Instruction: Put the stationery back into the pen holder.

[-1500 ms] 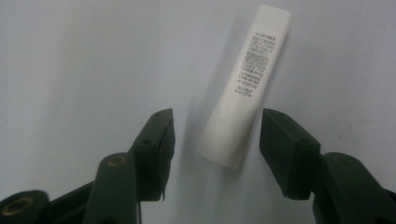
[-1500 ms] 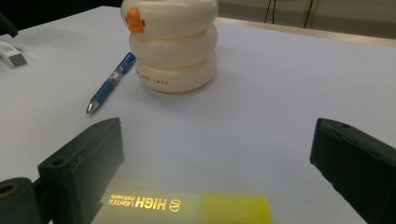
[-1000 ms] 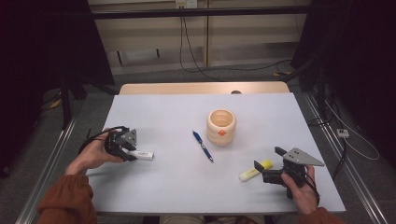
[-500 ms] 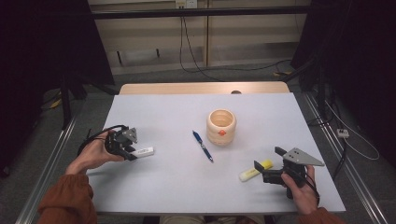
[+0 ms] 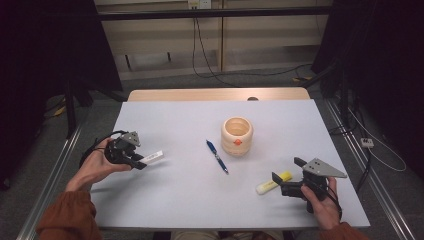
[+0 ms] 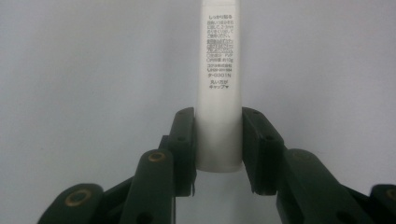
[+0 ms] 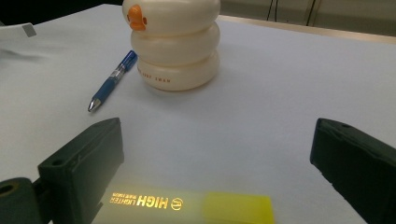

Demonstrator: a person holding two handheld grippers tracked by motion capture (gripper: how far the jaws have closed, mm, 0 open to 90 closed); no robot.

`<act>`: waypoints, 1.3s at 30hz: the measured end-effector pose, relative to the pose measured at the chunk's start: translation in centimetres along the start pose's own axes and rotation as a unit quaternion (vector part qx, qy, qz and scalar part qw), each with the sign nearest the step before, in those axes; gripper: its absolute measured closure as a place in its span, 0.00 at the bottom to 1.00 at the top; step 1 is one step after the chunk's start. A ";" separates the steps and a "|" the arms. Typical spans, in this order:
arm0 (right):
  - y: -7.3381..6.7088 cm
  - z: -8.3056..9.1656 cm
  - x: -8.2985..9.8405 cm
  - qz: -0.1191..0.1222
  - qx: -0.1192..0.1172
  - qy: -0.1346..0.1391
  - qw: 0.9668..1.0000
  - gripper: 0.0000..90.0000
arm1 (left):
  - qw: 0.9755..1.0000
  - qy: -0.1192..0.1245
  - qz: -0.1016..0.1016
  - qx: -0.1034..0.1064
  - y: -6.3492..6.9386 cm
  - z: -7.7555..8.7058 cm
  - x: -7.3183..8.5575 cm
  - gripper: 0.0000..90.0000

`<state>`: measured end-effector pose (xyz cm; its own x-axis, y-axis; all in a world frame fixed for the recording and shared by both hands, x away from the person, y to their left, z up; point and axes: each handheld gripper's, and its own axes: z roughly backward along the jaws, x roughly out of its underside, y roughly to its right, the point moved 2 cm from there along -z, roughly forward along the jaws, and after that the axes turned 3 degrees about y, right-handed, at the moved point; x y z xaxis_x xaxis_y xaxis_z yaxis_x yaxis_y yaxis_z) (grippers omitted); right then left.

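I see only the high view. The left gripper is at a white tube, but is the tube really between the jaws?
Observer: Yes. In the left gripper view both black jaws press the sides of the white tube near its end.
Operator: Anything written on it?
Observer: Small black print, Japanese characters.
Operator: And the right gripper?
Observer: Its jaws stand wide open, and the yellow highlighter lies crosswise between them, unclamped.

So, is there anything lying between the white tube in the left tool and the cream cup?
Yes. The blue pen lies on the table between the white tube, clamped in the left tool, and the cream cup. Carrying the tube over it should avoid it.
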<state>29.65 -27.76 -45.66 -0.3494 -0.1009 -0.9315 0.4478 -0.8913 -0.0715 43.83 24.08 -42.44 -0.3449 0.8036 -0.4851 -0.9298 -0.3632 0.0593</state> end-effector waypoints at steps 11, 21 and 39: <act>-0.1 0.0 0.0 0.001 -0.001 0.000 1.000 0.03 | 0.999 0.027 0.041 -0.001 1.8 1.9 0.4 0.75; -0.3 -0.2 0.0 0.005 -0.005 -0.003 1.000 0.03 | 0.996 0.051 0.071 0.003 4.2 2.7 0.0 0.75; -3.4 -1.2 -1.3 0.059 -0.031 0.007 0.998 0.03 | 0.998 0.033 0.043 0.022 9.1 1.4 -3.9 0.75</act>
<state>29.57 -24.05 -44.68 -0.2796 -0.1971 -0.9397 0.5357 -0.8442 0.0176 36.51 18.33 -38.76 -0.4157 0.7365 -0.5336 -0.9023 -0.4078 0.1400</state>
